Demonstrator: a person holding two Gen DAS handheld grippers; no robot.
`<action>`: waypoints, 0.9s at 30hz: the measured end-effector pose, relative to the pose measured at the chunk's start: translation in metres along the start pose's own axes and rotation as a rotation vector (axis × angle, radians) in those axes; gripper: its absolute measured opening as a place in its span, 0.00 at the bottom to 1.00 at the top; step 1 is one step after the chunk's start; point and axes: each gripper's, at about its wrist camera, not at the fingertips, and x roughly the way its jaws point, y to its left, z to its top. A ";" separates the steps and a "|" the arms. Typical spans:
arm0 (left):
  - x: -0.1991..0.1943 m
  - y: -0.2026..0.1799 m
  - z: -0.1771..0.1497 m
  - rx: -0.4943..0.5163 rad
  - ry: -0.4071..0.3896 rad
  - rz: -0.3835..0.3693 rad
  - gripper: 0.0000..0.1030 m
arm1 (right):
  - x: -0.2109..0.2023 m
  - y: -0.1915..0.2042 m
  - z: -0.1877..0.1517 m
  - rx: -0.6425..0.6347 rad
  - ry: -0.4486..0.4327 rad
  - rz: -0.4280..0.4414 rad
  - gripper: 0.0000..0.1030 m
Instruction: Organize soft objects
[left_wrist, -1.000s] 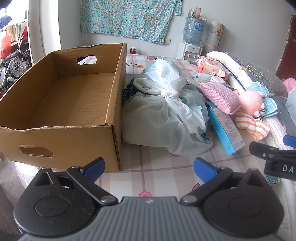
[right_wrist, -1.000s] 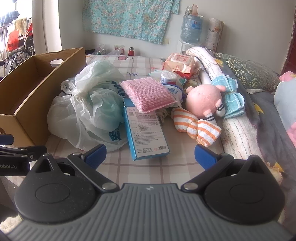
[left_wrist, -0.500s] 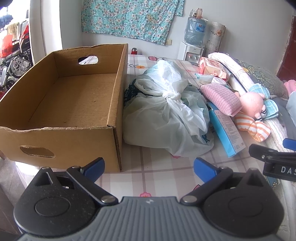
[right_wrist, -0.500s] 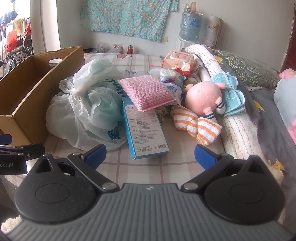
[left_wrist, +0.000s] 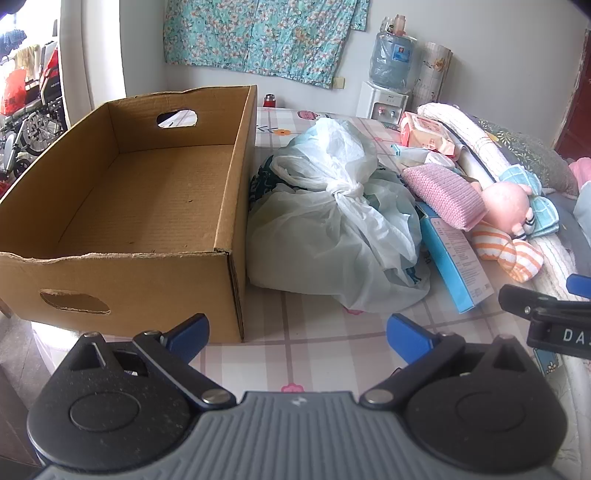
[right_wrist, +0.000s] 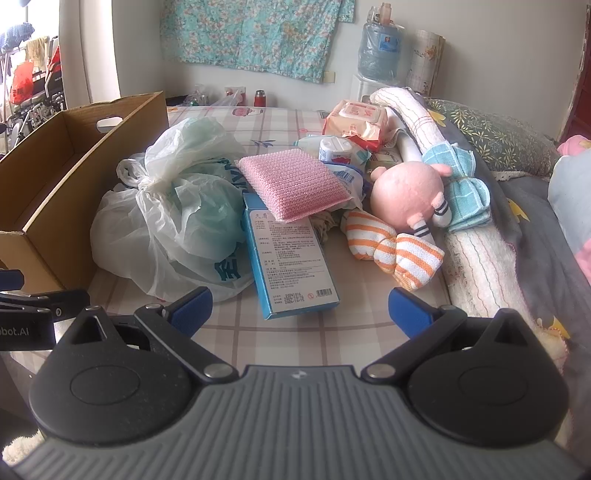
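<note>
Left claw (left_wrist: 297, 328) and right claw (right_wrist: 300, 307) both spread wide (gripping nothing).

Cardboard box (left_wrist: 155, 206): brown corrugated paperboard, matt, torn ragged front rim. Knotted bag (left_wrist: 332, 221): thin translucent plastic, crinkled, faint sheen. Pink pad (right_wrist: 293, 182): knitted mesh cloth, rough weave. Blue carton (right_wrist: 291, 266): printed card, smooth, slight gloss. Pink doll (right_wrist: 406, 195): plush cloth, soft matt; striped orange-white fabric limbs. Wipes pack (right_wrist: 356, 120): glossy plastic film. Tablecloth (right_wrist: 295, 339): smooth checked sheet, low sheen. Left gripper (left_wrist: 297, 334) and right gripper (right_wrist: 300, 308): black matt grainy plastic, blue plastic fingertips, bright metal pivots.
</note>
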 end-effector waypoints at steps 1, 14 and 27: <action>0.000 0.000 0.000 0.000 0.000 0.000 1.00 | 0.001 0.000 0.000 0.000 0.000 0.000 0.99; 0.002 0.002 -0.001 -0.001 0.003 0.003 1.00 | 0.001 0.001 0.000 0.001 0.001 0.000 0.99; 0.001 0.002 -0.003 0.006 0.011 0.009 1.00 | 0.001 0.001 0.000 0.003 0.001 0.000 0.99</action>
